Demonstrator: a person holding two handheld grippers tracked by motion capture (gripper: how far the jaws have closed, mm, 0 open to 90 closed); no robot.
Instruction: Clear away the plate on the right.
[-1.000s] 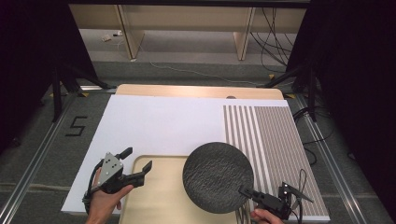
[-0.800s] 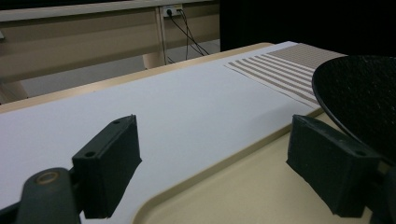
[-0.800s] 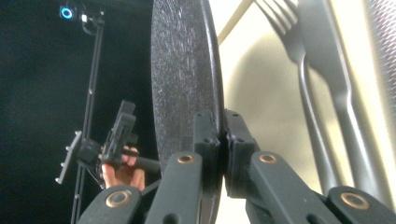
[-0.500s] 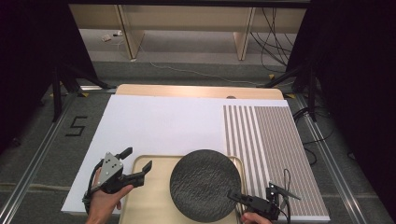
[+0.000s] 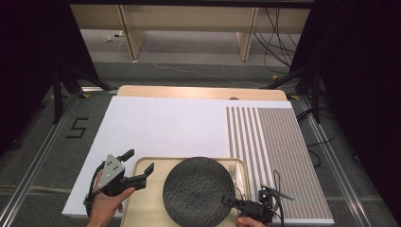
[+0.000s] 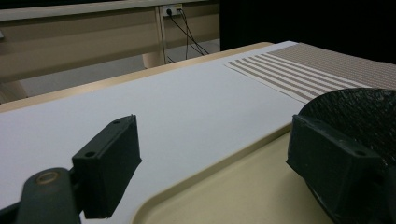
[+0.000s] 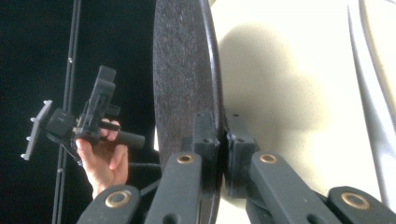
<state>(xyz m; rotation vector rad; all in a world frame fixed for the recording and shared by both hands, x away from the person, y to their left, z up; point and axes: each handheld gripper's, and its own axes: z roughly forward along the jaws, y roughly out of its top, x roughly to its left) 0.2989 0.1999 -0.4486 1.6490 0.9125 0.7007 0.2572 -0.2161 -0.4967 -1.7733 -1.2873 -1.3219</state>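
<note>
My right gripper (image 5: 230, 202) has its jaws clenched on the near rim of the dark round plate (image 5: 198, 190). In the right gripper view the rim runs straight up between the two pads, one pad on the rough top face and the other on the underside, with no gap on either side. Beyond my jaws the plate (image 7: 184, 70) stands edge-on in that view, and the pale tray (image 7: 280, 70) lies behind its underside, where the plate's shadow falls on it. From above, the plate hangs over the middle of the cream tray (image 5: 142, 208), and I cannot tell whether its far edge touches the tray. A fork (image 5: 235, 176) lies in the tray just past the plate's right edge, near my right jaws.

My left gripper (image 5: 137, 168) has its jaws released, standing wide apart with nothing between them. In the left gripper view one jaw sits above the white sheet (image 6: 187, 107) that covers the surface, and the other is above the tray's inside, so the tray's rim (image 6: 224, 161) passes through the gap between them. The plate's edge (image 6: 355, 105) rises just behind that second jaw, close but apart from it. The striped mat (image 5: 279, 151) lies ahead of my right jaws, beside the tray.
</note>
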